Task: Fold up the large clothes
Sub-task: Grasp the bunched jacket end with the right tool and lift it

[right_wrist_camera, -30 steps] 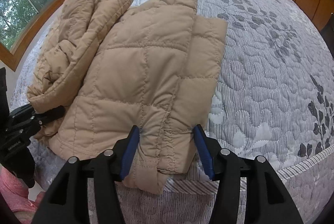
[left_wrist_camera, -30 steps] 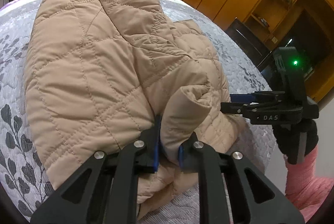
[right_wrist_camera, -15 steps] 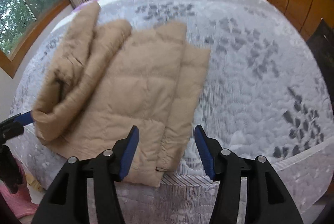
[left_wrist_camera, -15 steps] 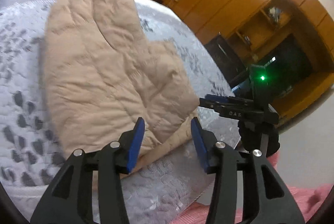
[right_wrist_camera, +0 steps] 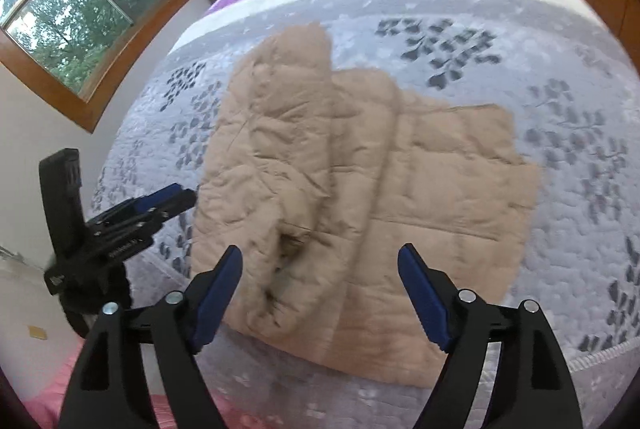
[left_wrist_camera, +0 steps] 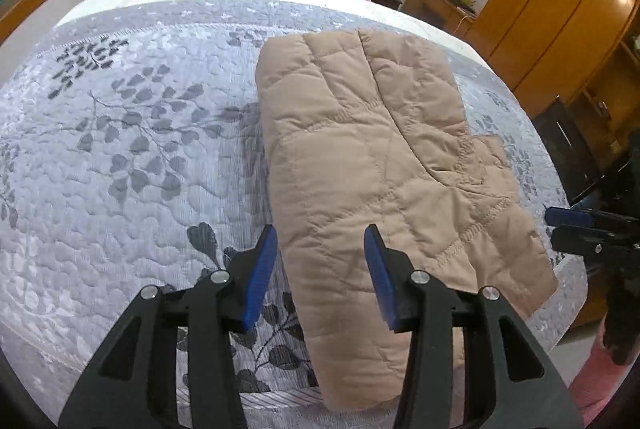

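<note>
The tan quilted jacket (left_wrist_camera: 376, 165) is lying folded at centre frame on the bed (left_wrist_camera: 120, 165), near its lower edge; the left gripper (left_wrist_camera: 320, 269) and right gripper (right_wrist_camera: 320, 293) are hovering with jaws apart, gripping nothing; the fold seems nearly done; next, pinching the bulging sleeve roll (right_wrist_camera: 288, 189) and flattening it.

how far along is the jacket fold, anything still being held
Done: the tan quilted jacket lies in a folded bundle on the grey leaf-print bedspread, near its edge. In hand: nothing; the left tongs and right tongs are both open and off the fabric. Left: maybe tidying the loose rolled sleeve on the jacket's left side.
</note>
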The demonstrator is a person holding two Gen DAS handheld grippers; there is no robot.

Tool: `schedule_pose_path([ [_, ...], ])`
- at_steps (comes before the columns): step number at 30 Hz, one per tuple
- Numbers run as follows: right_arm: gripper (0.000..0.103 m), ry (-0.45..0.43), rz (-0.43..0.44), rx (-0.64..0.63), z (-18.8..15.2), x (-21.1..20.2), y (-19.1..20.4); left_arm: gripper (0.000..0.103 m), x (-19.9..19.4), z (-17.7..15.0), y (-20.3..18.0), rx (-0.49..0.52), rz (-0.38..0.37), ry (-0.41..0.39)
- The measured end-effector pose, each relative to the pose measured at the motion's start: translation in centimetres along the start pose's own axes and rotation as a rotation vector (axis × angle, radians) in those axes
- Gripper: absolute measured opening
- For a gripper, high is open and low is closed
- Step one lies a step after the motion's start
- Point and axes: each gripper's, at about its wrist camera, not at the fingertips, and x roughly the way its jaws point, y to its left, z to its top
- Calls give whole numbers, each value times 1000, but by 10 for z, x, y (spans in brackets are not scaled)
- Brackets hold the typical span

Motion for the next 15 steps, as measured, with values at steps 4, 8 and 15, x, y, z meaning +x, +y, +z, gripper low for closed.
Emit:
schedule_pose_path([
  [4,80,84,24,22,11,30,1,44,5,-2,6,-4,21,-11],
  [8,79,149,50,59,19,59,-4,44,6,-2,15,-27,17,-14],
  [15,37,140,28,-10,21,71,8,44,8,-5,24,-47,41,-12],
])
